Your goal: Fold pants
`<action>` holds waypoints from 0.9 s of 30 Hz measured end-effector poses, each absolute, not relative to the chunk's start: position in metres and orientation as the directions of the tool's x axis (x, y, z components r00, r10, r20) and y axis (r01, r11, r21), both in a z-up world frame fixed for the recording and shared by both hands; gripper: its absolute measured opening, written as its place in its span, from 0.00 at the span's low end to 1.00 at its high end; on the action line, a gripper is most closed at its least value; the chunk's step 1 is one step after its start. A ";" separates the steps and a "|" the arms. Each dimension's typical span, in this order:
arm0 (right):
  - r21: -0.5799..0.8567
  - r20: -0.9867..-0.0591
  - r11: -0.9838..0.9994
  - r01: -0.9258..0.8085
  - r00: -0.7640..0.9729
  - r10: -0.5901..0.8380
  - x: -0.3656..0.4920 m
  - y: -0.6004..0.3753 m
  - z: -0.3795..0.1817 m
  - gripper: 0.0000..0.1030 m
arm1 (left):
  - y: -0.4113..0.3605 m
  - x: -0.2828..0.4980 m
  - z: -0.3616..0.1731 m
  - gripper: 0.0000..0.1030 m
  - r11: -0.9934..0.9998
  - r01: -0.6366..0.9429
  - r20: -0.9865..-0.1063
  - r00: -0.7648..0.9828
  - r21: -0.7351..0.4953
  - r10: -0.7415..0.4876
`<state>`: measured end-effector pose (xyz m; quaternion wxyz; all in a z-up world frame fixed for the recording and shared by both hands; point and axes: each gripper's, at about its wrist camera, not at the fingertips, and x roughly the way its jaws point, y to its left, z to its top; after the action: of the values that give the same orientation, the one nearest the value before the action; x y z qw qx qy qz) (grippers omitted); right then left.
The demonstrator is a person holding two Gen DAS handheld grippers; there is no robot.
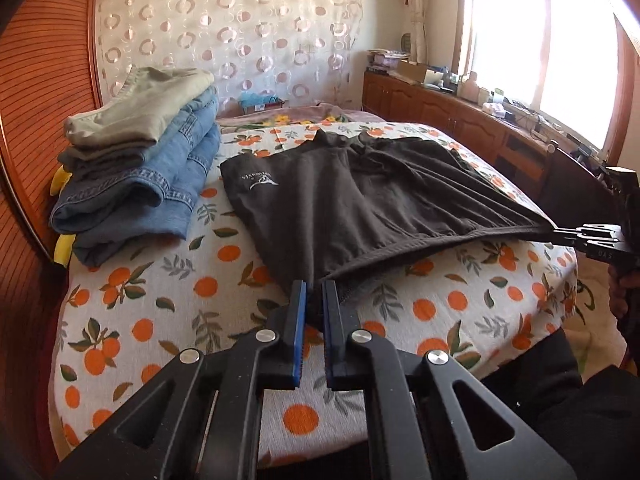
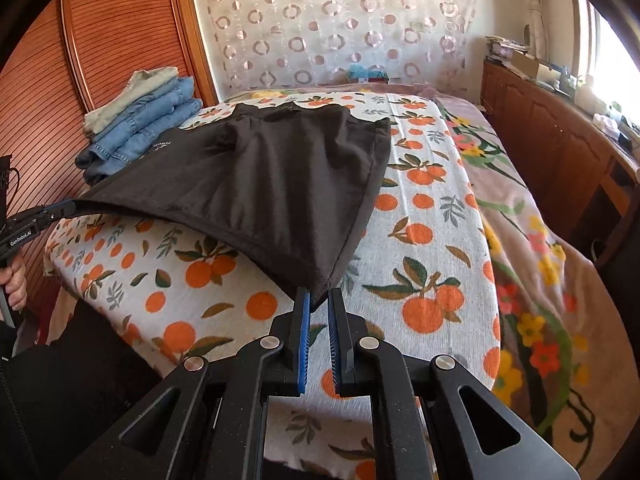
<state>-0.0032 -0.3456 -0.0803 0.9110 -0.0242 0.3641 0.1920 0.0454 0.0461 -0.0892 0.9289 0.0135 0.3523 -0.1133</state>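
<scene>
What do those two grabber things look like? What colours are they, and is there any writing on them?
Both are black. The left gripper has angular black arms with triangular cut-outs, round silver pins, and blue ridged pads on its fingers. The right gripper looks the same. Seen from the side, the left one bears white "GenRobot.AI" lettering, and the right one has faint letters too small to read. The person's sleeve is dark.

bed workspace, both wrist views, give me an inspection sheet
surface: orange-print bedspread on the bed.
job's things: dark pants lying partly flat, near edge lifted.
clutter: stack of folded jeans by the wooden headboard.
grippers: left gripper and right gripper each pinch a near corner of the pants.
cables: nothing seen near the job.
surroundings: circle-pattern curtain, wooden cabinet, bright window.
</scene>
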 end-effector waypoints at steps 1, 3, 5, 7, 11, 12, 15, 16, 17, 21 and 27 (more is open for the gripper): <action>0.102 -0.673 0.924 -0.368 0.659 0.336 -0.006 -0.346 -0.080 0.08 | 0.049 0.043 -0.091 0.08 0.974 0.218 -0.661 0.723 -0.062 -0.204; 0.110 -0.673 0.924 -0.367 0.656 0.341 -0.010 -0.346 -0.079 0.08 | 0.051 0.042 -0.091 0.08 0.975 0.213 -0.664 0.719 -0.072 -0.206; 0.112 -0.677 0.922 -0.371 0.651 0.344 -0.014 -0.345 -0.079 0.08 | 0.054 0.039 -0.090 0.08 0.974 0.211 -0.664 0.718 -0.081 -0.210; 0.108 -0.682 0.921 -0.374 0.646 0.342 -0.016 -0.343 -0.080 0.08 | 0.054 0.035 -0.091 0.08 0.974 0.212 -0.663 0.717 -0.084 -0.213; 0.107 -0.688 0.923 -0.371 0.642 0.338 -0.016 -0.341 -0.079 0.08 | 0.053 0.034 -0.093 0.08 0.973 0.213 -0.669 0.711 -0.088 -0.216; 0.112 -0.687 0.924 -0.367 0.643 0.338 -0.015 -0.341 -0.079 0.08 | 0.053 0.035 -0.093 0.08 0.973 0.212 -0.669 0.711 -0.090 -0.217; 0.113 -0.682 0.925 -0.362 0.649 0.337 -0.016 -0.341 -0.077 0.08 | 0.052 0.035 -0.094 0.08 0.973 0.211 -0.669 0.711 -0.090 -0.216; 0.110 -0.681 0.926 -0.362 0.651 0.335 -0.017 -0.340 -0.076 0.08 | 0.052 0.035 -0.094 0.08 0.973 0.212 -0.668 0.711 -0.091 -0.218; 0.105 -0.680 0.926 -0.362 0.653 0.333 -0.018 -0.339 -0.075 0.08 | 0.052 0.034 -0.093 0.08 0.973 0.212 -0.667 0.712 -0.092 -0.219; 0.089 -0.678 0.935 -0.344 0.666 0.310 -0.022 -0.339 -0.070 0.08 | 0.051 0.030 -0.091 0.08 0.974 0.209 -0.661 0.719 -0.090 -0.215; 0.095 -0.658 0.937 -0.336 0.686 0.312 -0.031 -0.344 -0.057 0.11 | 0.056 0.031 -0.086 0.22 0.976 0.190 -0.654 0.726 -0.106 -0.213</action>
<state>-0.0306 -0.3444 -0.0571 0.9179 -0.0166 0.3551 0.1763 0.0305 0.0555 -0.0861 0.9289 -0.0160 0.3537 -0.1084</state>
